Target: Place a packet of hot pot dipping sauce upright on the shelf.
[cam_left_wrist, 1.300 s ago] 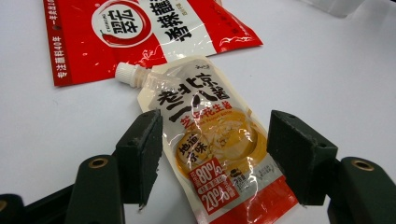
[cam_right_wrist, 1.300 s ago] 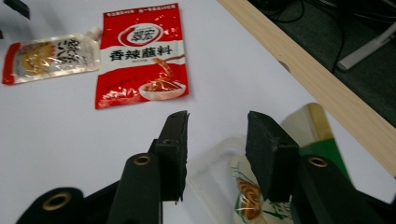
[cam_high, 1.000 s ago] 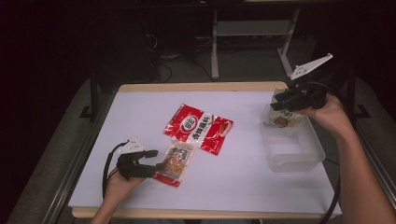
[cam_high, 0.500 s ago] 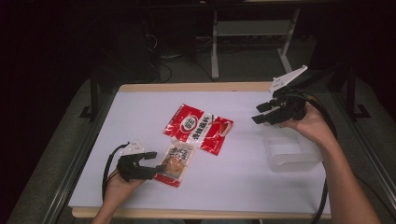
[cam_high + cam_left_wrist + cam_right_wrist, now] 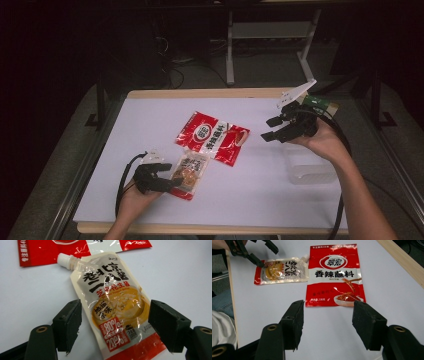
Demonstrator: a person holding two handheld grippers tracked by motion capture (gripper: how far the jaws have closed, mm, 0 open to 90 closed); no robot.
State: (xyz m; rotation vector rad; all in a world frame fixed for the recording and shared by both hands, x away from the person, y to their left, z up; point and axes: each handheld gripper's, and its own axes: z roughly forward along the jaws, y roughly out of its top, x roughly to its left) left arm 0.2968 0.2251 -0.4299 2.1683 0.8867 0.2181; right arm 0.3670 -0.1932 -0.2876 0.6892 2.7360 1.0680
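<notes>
Two glossy packets on white table (image 5: 125, 150): spouted sauce pouch (image 5: 115, 312) marked "80%", straddled unpinched by opening left hand-held gripper (image 5: 113, 322); red flat sachet (image 5: 335, 275) before opening, empty right hand-held gripper (image 5: 328, 322).

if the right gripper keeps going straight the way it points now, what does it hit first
Most likely the red seasoning packet: in the right gripper view it lies flat on the white table, dead ahead of the right gripper, whose open jaws hold nothing. Depth is hard to judge.
</notes>
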